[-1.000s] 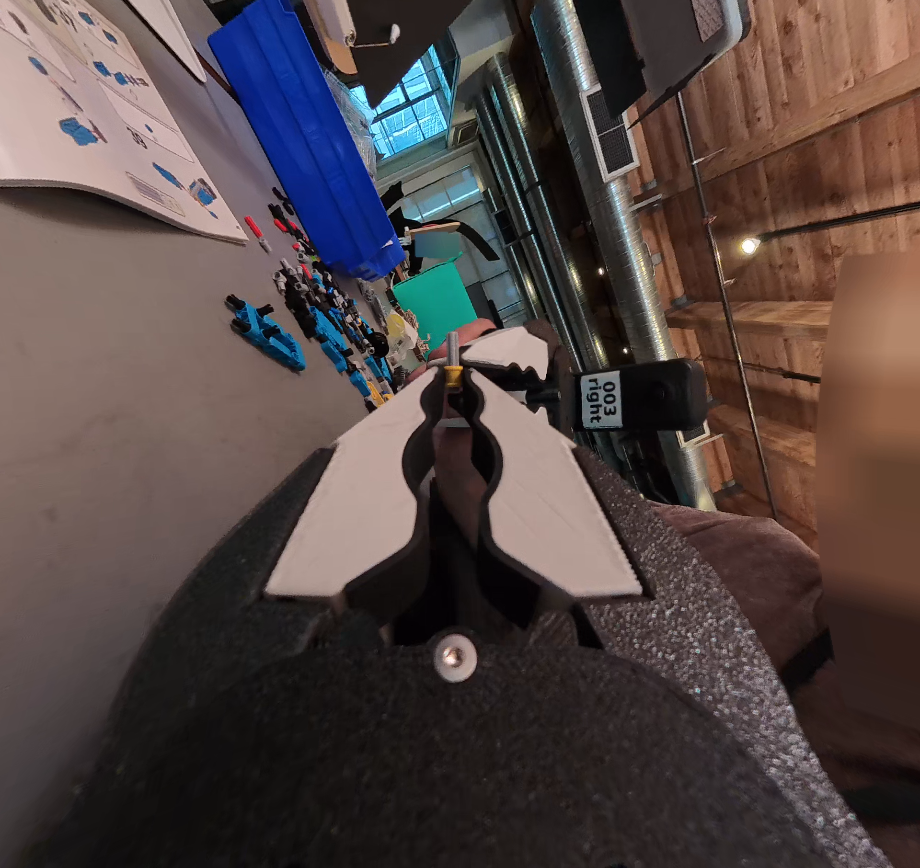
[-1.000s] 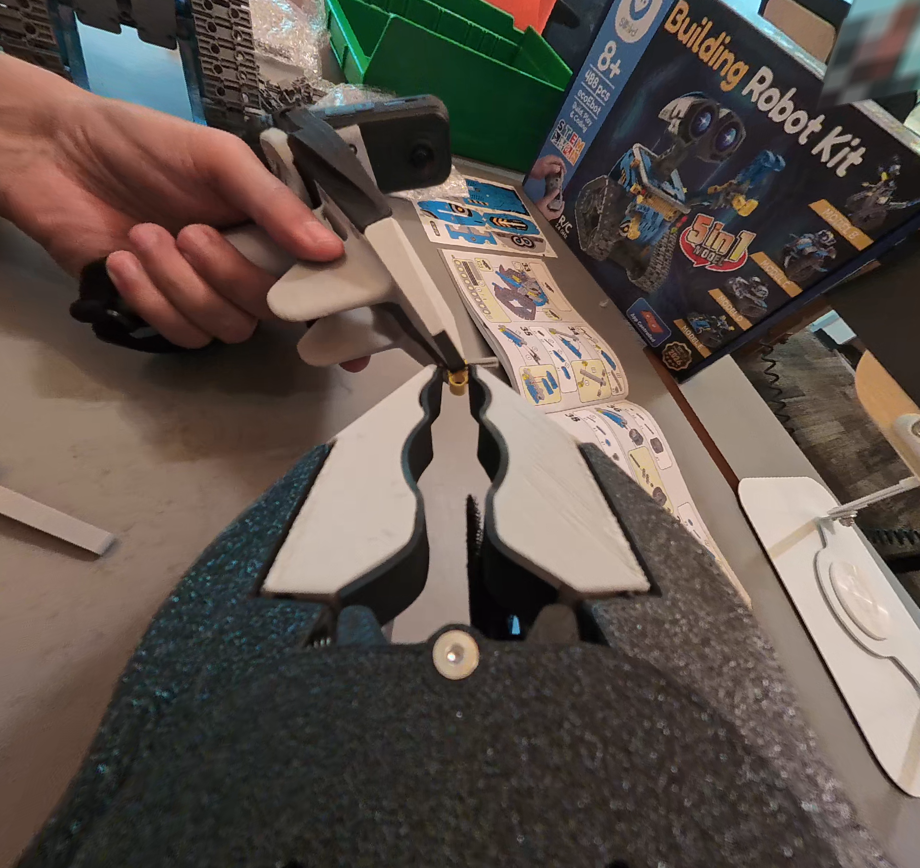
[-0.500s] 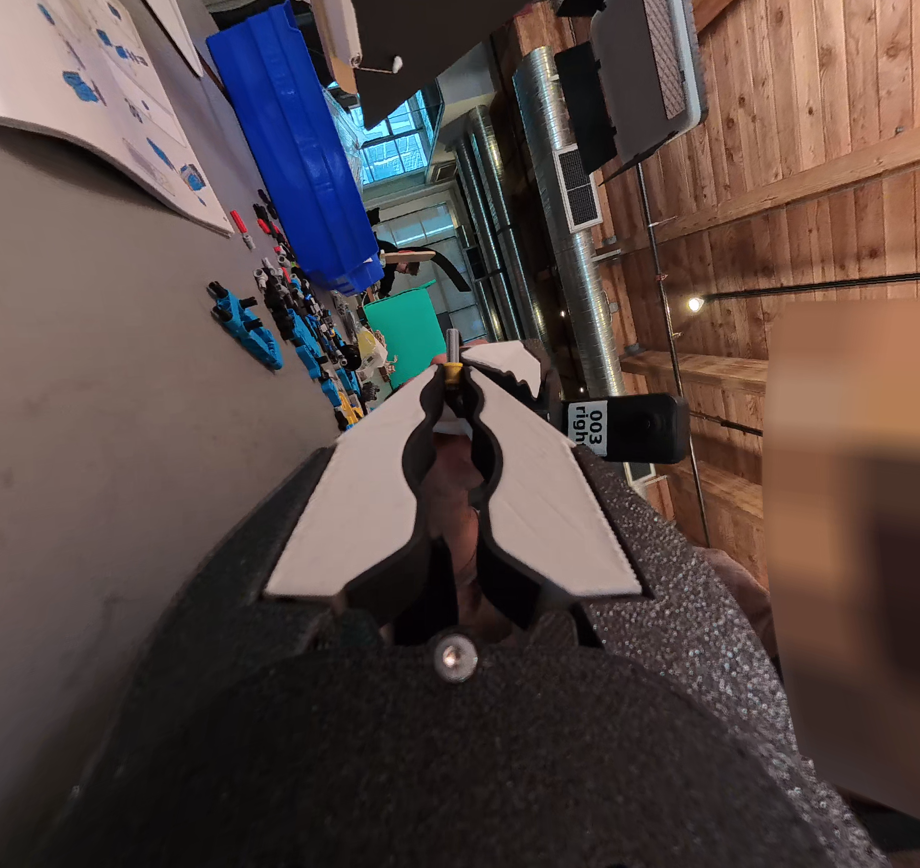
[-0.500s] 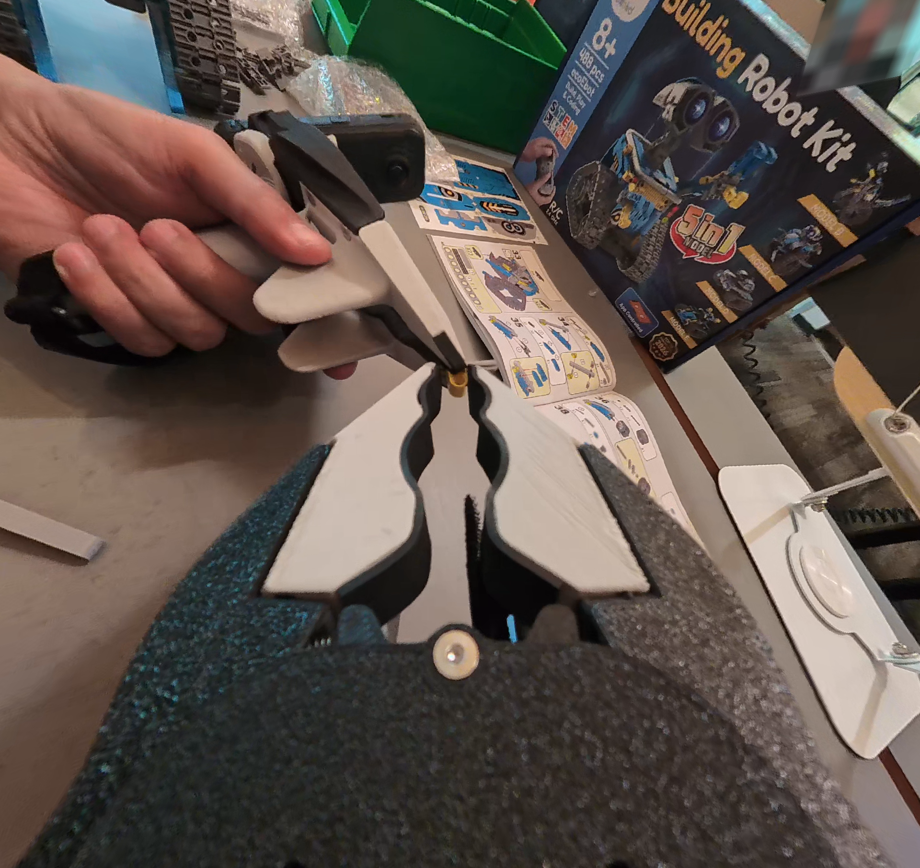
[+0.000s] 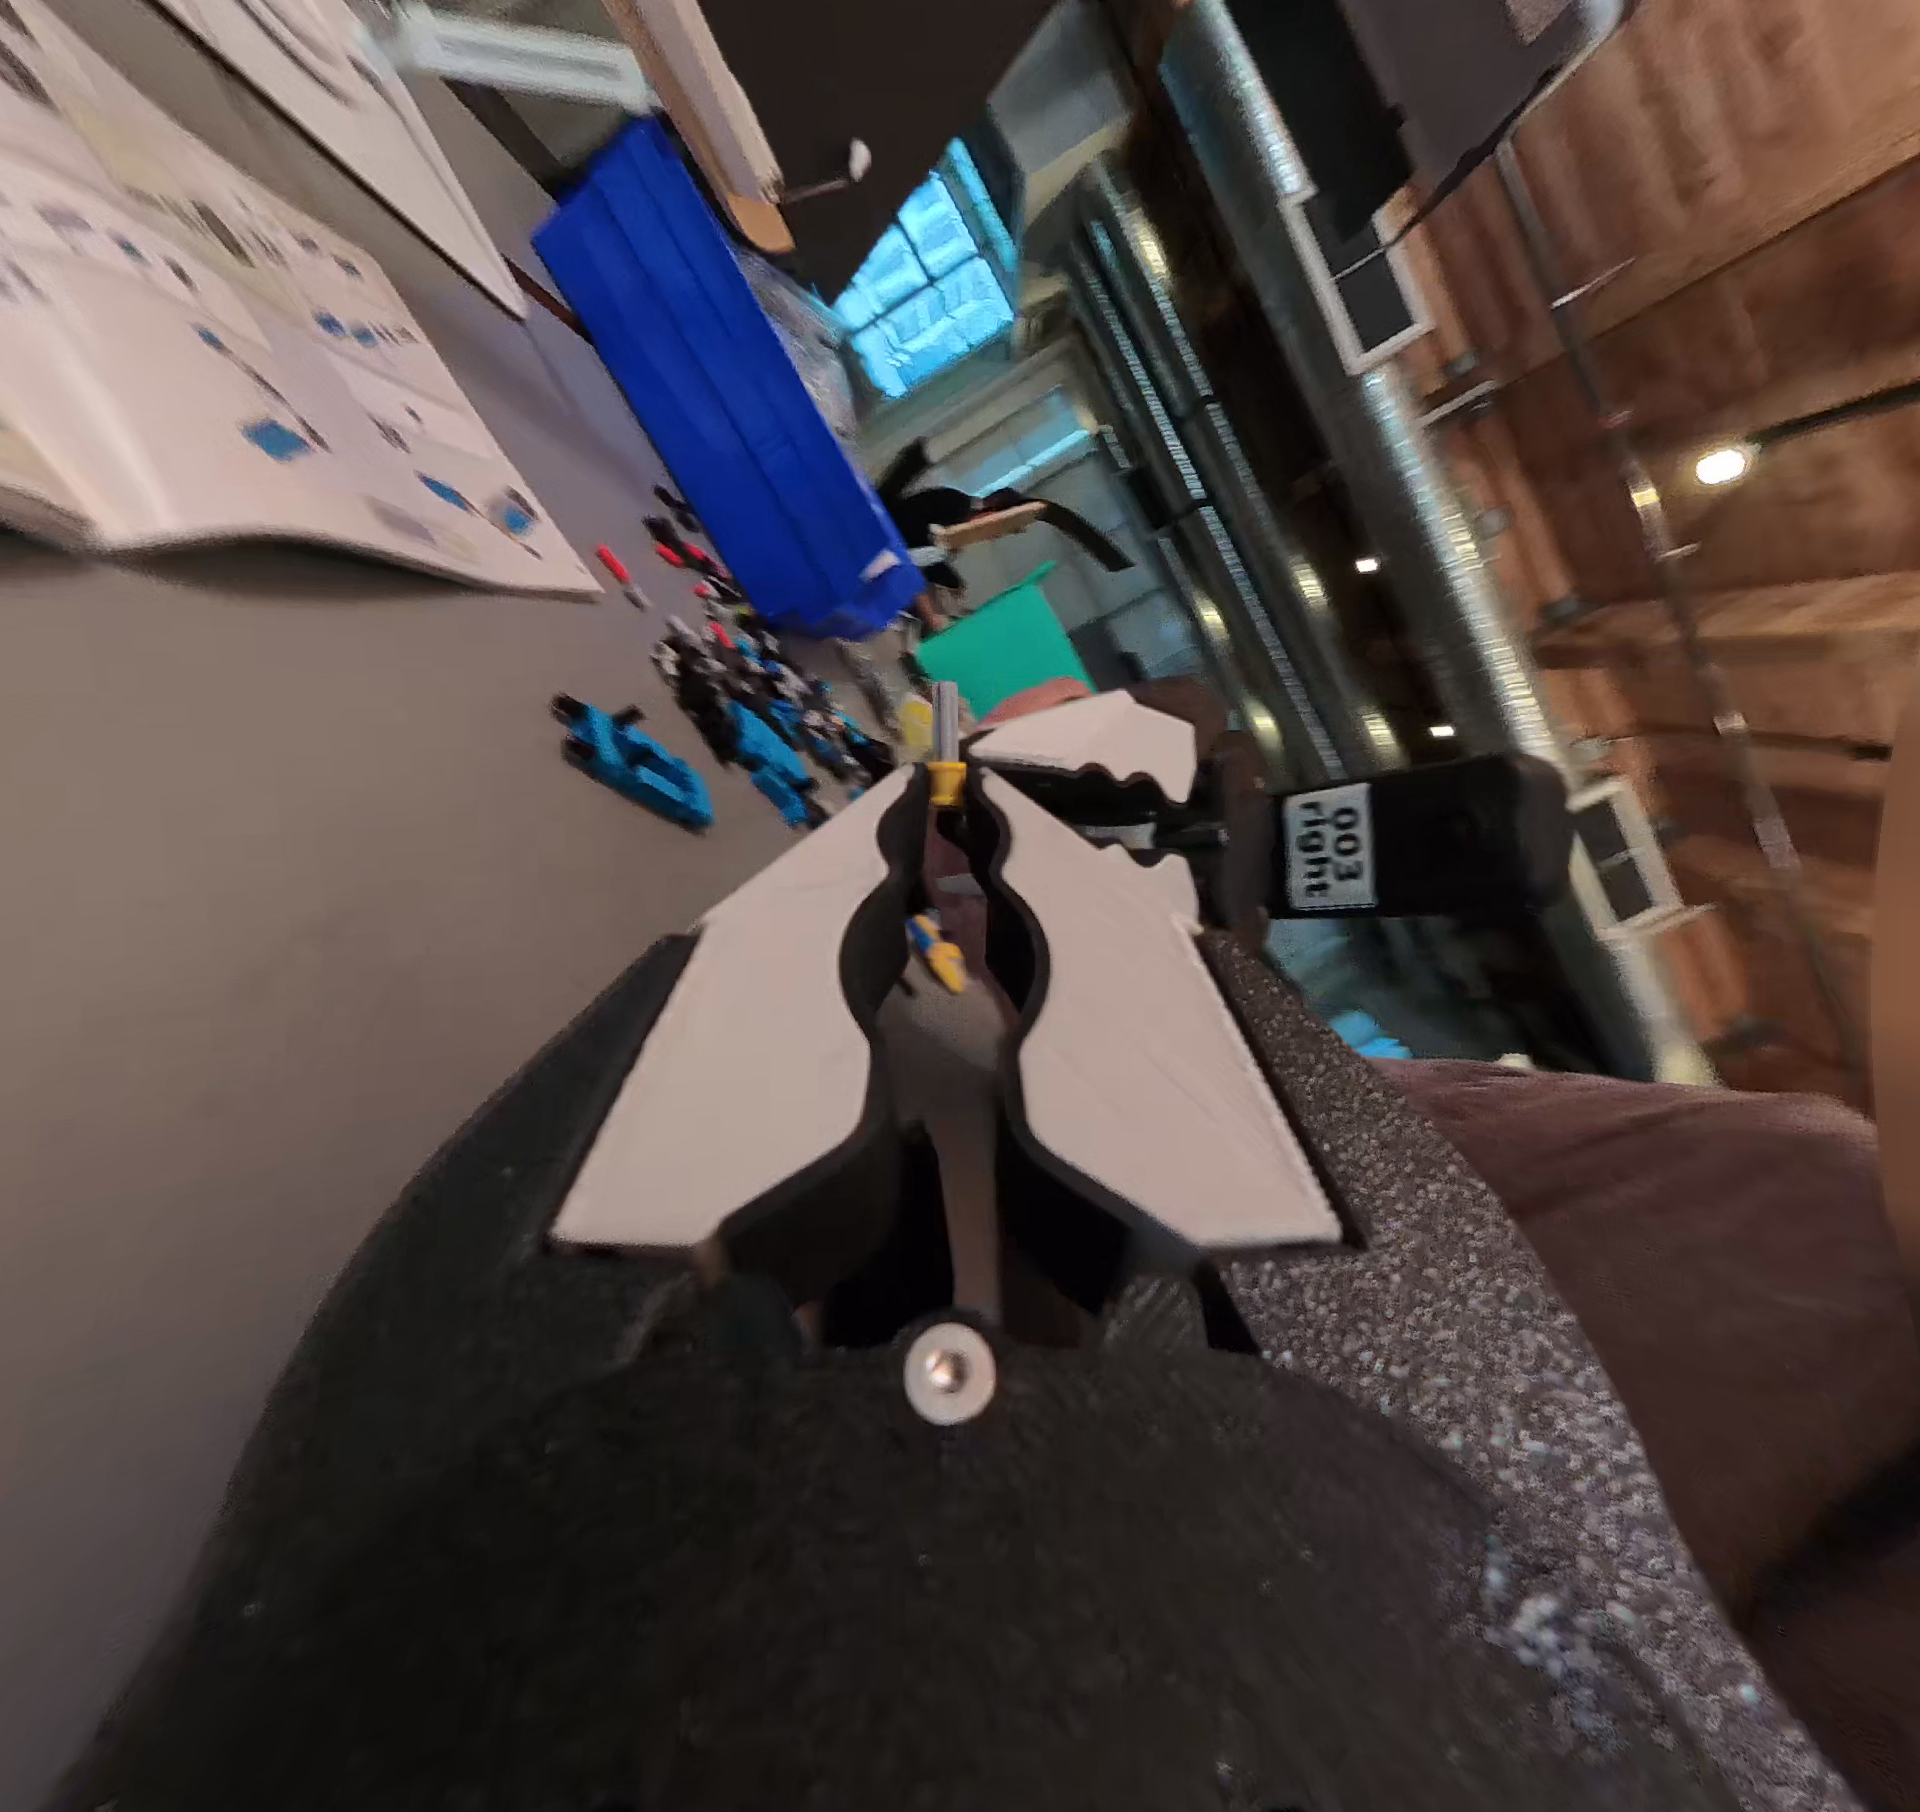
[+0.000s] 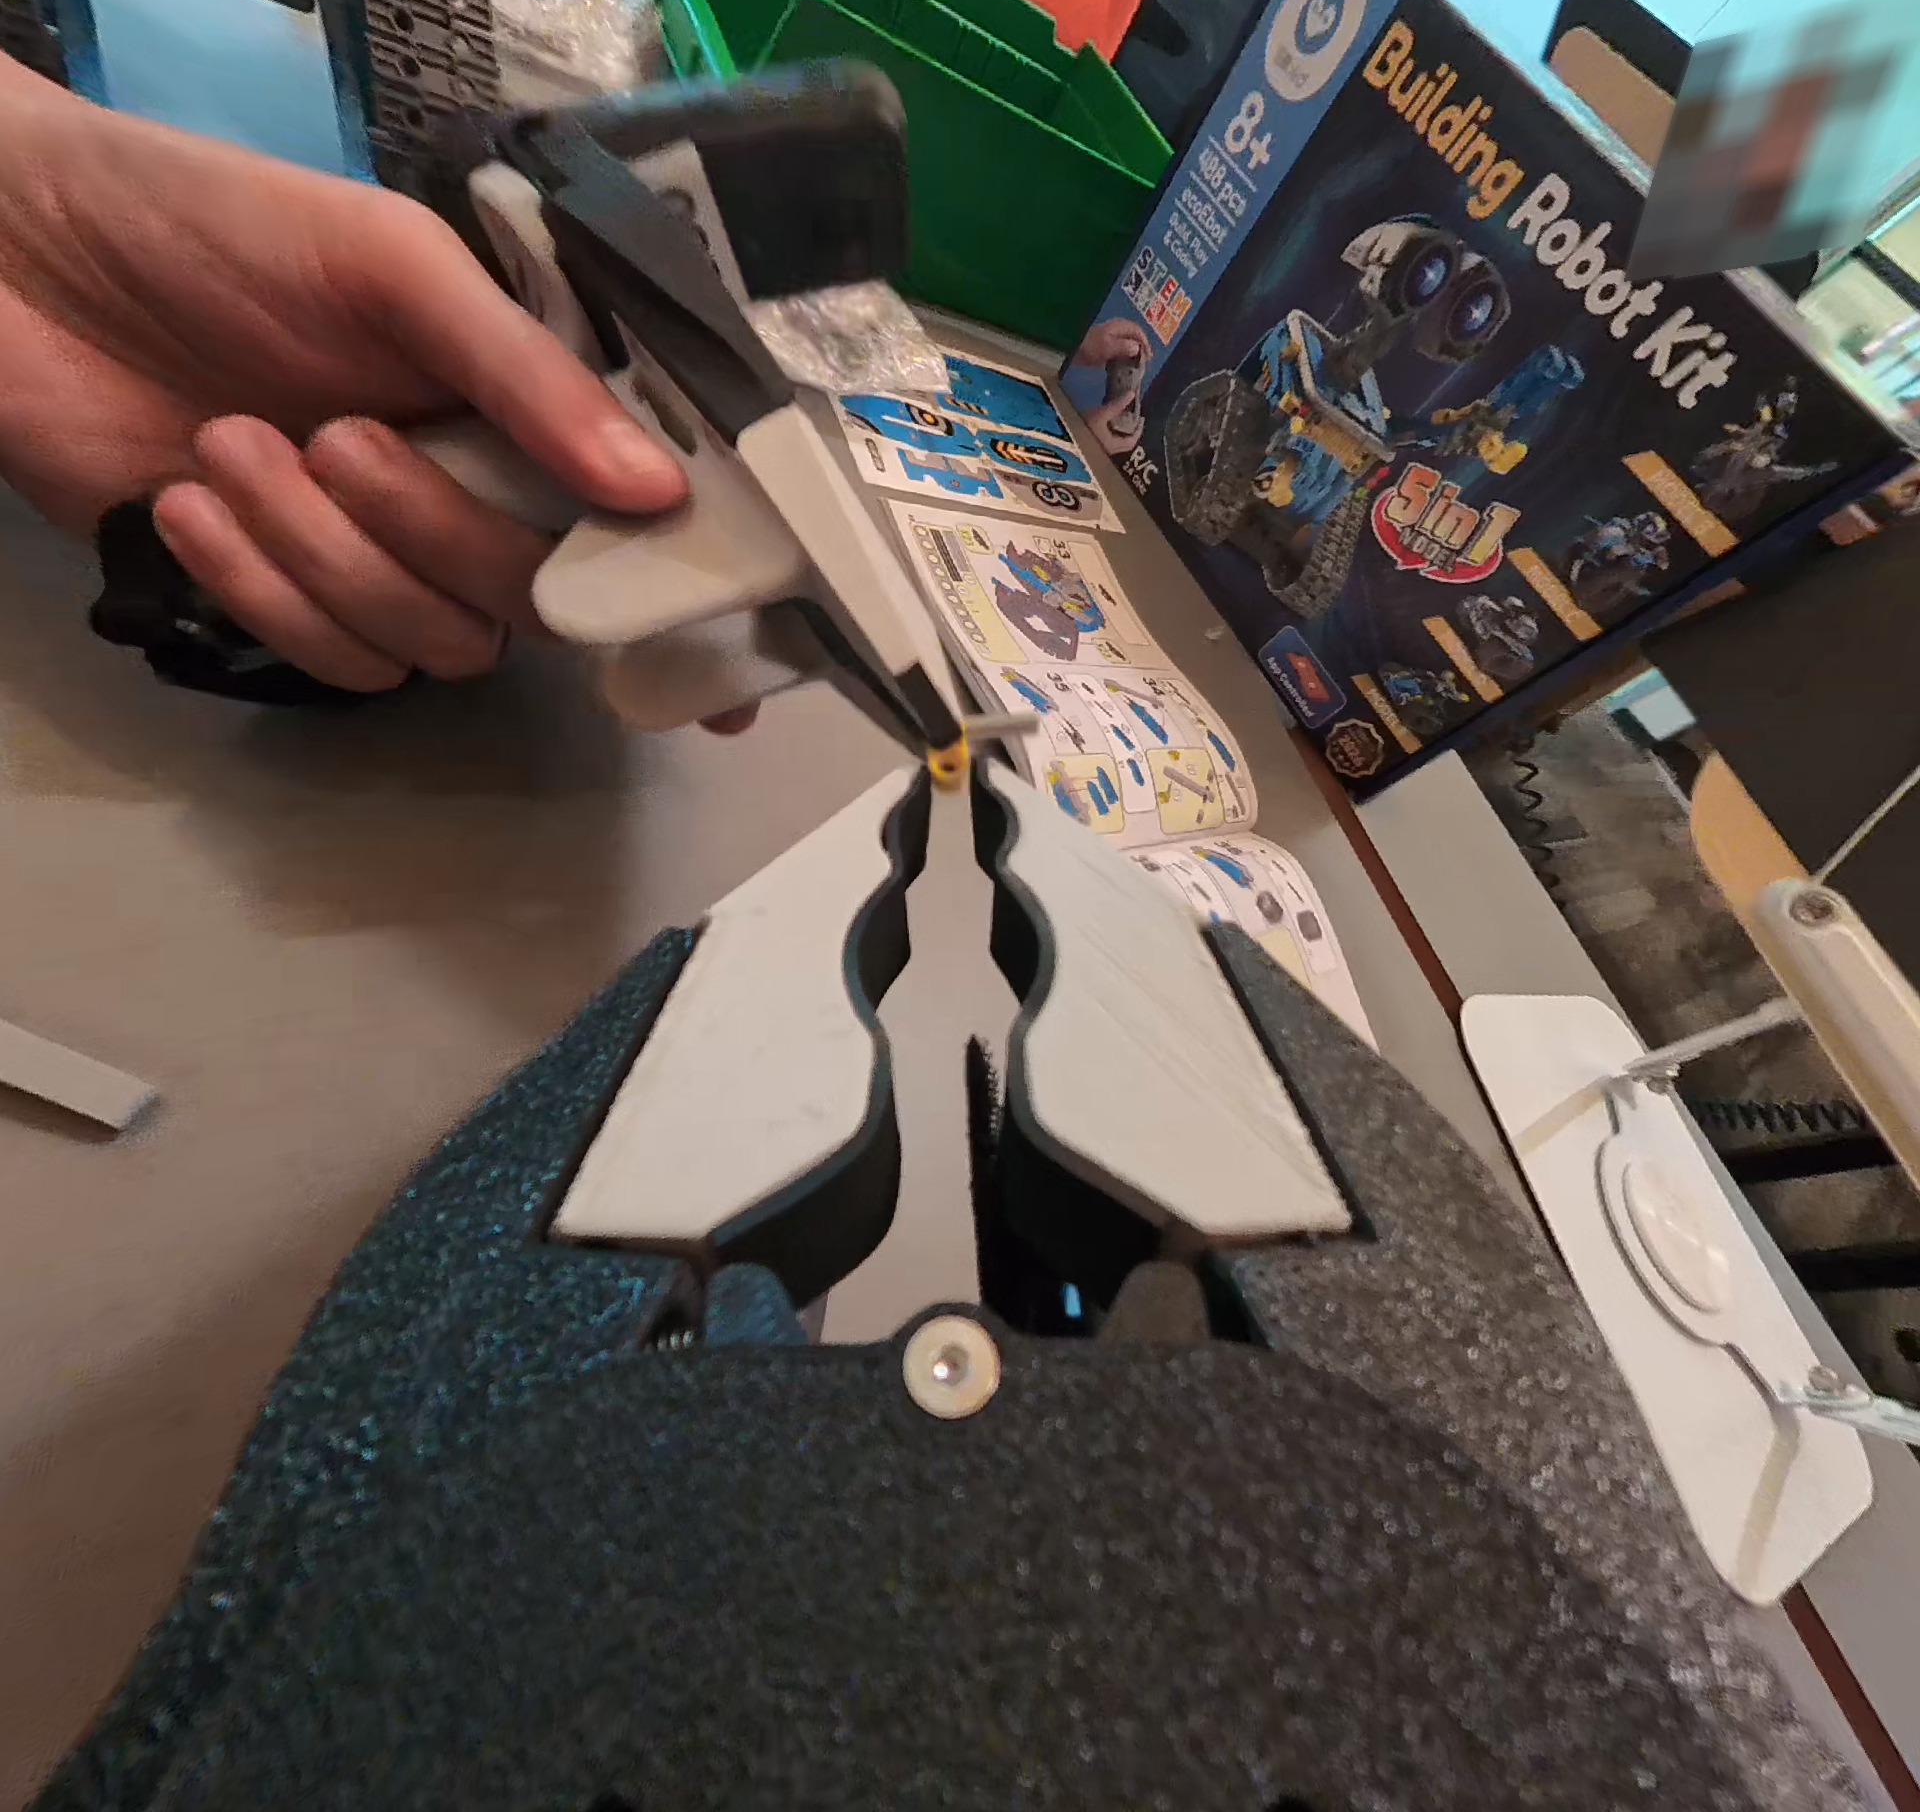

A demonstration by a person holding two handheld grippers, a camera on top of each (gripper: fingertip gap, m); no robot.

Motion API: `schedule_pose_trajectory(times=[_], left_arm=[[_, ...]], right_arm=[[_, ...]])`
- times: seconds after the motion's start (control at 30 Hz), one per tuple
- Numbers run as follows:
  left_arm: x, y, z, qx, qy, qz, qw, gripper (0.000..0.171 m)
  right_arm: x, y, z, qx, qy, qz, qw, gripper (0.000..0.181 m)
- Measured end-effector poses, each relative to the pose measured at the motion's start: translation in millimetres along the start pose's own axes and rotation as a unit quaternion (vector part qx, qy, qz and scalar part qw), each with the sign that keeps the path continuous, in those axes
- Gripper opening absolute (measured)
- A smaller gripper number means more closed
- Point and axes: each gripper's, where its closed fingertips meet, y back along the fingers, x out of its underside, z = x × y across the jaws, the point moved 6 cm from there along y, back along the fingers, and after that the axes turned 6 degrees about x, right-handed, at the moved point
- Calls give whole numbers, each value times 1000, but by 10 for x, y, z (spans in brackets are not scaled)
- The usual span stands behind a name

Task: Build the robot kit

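- Since the earlier frame, the grey axle (image 6: 1000, 723) has pulled partly out of the right fingers, so more of it shows.
- Left gripper (image 5: 945, 786): fingers narrow, pinching the yellow bush (image 5: 945, 783) on the axle.
- Right gripper (image 6: 948, 775): fingers narrow, tips beside the bush; grip unclear.
- Instruction booklet (image 6: 1101, 723) lies on the desk (image 6: 312, 931) behind.

Gripper bodies rough black foam; left gripper (image 5: 945, 775) and right gripper (image 6: 948, 775) fingers matt grey plastic. Yellow bush (image 5: 945, 783) smooth plastic. Tabletop (image 6: 260, 931) matt grey. Booklet (image 6: 1091, 682) glossy paper. Kit box (image 6: 1455, 391) glossy card. Far wall (image 5: 1714, 256) rough wood; duct (image 5: 1299, 360) ribbed metal.
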Motion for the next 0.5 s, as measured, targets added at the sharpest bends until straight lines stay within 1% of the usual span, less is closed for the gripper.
schedule_pose_trajectory(times=[0.07, 0.13, 0.2, 0.37, 0.47, 0.5], left_arm=[[-37, 32, 3, -35, -44, -1, 998, 6], [-50, 56, 34, -66, -65, -4, 996, 6], [-61, 58, 29, -55, -51, -13, 997, 6], [-63, 84, 84, -39, 13, -45, 998, 6], [-32, 54, 72, -27, 24, -35, 999, 6], [-11, 33, 61, -25, 21, -27, 999, 6]], right_arm=[[-3, 41, -9, -5, -3, -10, 1000, 9], [-21, 47, -27, -7, -18, -6, 1000, 13], [-24, 31, 2, -9, -19, 0, 1000, 17], [-44, -8, 133, 17, 53, 4, 998, 18], [-36, -41, 139, 45, 69, 7, 997, 32], [-38, -43, 128, 54, 75, 6, 996, 32]])
